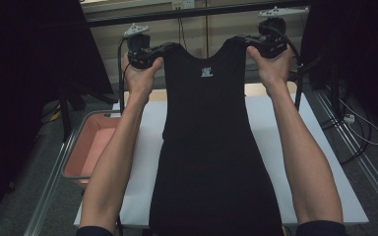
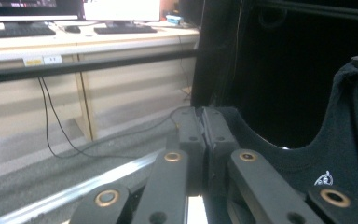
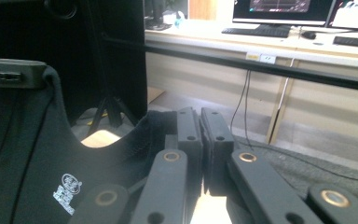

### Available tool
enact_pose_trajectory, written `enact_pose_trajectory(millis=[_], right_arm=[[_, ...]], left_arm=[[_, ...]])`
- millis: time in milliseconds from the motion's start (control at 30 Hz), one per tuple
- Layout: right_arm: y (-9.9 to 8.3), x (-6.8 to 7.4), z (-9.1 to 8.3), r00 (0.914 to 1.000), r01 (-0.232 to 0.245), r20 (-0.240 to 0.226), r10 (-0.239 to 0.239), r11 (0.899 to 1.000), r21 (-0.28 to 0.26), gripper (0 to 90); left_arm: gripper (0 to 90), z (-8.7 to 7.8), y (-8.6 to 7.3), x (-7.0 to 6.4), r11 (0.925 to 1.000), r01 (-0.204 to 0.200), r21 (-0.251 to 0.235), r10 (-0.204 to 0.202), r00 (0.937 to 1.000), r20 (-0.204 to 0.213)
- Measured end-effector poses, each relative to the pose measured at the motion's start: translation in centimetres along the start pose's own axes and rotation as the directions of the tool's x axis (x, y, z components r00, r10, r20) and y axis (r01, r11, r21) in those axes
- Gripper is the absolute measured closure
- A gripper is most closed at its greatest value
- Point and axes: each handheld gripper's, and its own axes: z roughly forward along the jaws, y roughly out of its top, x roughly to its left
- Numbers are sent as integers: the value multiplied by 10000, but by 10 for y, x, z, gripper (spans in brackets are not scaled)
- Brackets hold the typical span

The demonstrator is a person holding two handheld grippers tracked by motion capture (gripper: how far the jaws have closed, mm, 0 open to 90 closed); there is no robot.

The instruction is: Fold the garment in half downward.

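overhead, pink tray (image 1: 86,147) beside black vest (image 1: 211,147).

We see a plain black tank top (image 1: 211,147) with a small white printed logo (image 1: 206,72) at the chest. Both the left hand-held gripper (image 1: 163,47) and the right hand-held gripper (image 1: 242,40) are black, with brass-coloured rivets. The counter (image 1: 275,128) is white, and the tray (image 1: 86,152) beside it is salmon pink with a grey rim.
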Motion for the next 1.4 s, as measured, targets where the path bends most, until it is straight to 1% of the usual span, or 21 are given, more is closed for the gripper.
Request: enact_pose_trajectory(millis=[33, 67, 133, 200, 333, 400, 433, 500, 600, 700, 767, 800, 867, 900, 933, 1000, 1100, 1200, 1267, 1333, 1400], right_arm=[[4, 0, -1, 10000, -32, 29, 33, 10000, -63, 880], [6, -1, -2, 10000, -59, 14, 59, 9999, -120, 880], [5, -1, -3, 10000, -40, 31, 40, 9999, -113, 880], [-1, -2, -2, 10000, 13, 40, -14, 10000, 21, 880], [-18, -4, -2, 9998, -195, -13, 195, 9996, 211, 880], [-25, -4, -3, 9997, -220, -58, 221, 9994, 276, 880], [-29, -3, -3, 9996, -237, -126, 240, 9994, 264, 880], [-35, -2, -4, 9996, -202, -214, 209, 9993, 317, 880], [-42, 0, -8, 9992, -173, -355, 183, 9994, 308, 880], [-49, 2, -15, 9979, -254, -584, 264, 9995, 178, 880], [-52, 4, -18, 9974, -184, -686, 198, 9996, 217, 880], [-54, 5, -21, 9973, -172, -710, 187, 9996, 221, 880], [-57, 9, -27, 9966, -110, -812, 128, 9997, 224, 880], [-58, 11, -30, 9961, -85, -880, 103, 9998, 200, 880], [-59, 12, -33, 9950, -78, -992, 95, 9998, 181, 880], [-60, 17, -39, 9935, -31, -1140, 48, 9999, 156, 880], [-62, 22, -49, 9915, 140, -1297, -122, 9998, 127, 881], [-64, 27, -58, 9898, 198, -1411, -183, 9998, 91, 881], [-64, 31, -65, 9878, 252, -1536, -247, 9997, 18, 881], [-63, 35, -72, 9864, 332, -1611, -329, 9994, -10, 881], [-63, 38, -78, 9844, 411, -1709, -417, 9991, -73, 881]], left_arm=[[880, -1, 2, 0, 9999, 33, -101, -32, 10000, 72], [880, -2, 3, -1, 9999, 16, -127, -16, 10000, 7], [880, -2, -1, -2, 10000, -52, -42, 53, 9999, 93], [880, -2, -8, -2, 10000, -57, 32, 56, 9999, 86], [879, -2, -23, -1, 9995, -5, 317, 1, 9999, 117], [879, -4, -29, -3, 9997, 2, 255, -9, 9997, 260], [880, -5, -30, -4, 9996, -81, 286, 71, 9994, 352], [879, -8, -34, -5, 9996, -86, 258, 76, 9992, 404], [879, -14, -40, -8, 9994, -216, 286, 201, 9986, 491], [879, -20, -47, -11, 9993, -257, 266, 240, 9978, 611], [879, -23, -51, -13, 9992, -264, 284, 245, 9974, 680], [879, -26, -54, -14, 9995, -211, 226, 192, 9965, 810], [879, -30, -57, -17, 9996, -206, 193, 189, 9963, 839], [879, -32, -58, -18, 9994, -279, 207, 261, 9963, 822], [879, -34, -60, -20, 9996, -261, 102, 251, 9956, 899], [879, -40, -61, -24, 9995, -300, 79, 291, 9943, 1028], [879, -49, -62, -29, 9990, -442, 11, 438, 9929, 1105], [879, -59, -62, -35, 9988, -479, -79, 485, 9923, 1142], [879, -66, -62, -39, 9980, -616, -107, 625, 9899, 1274], [879, -71, -62, -43, 9982, -571, -160, 587, 9897, 1304], [879, -76, -63, -46, 9969, -774, -136, 785, 9884, 1300]])
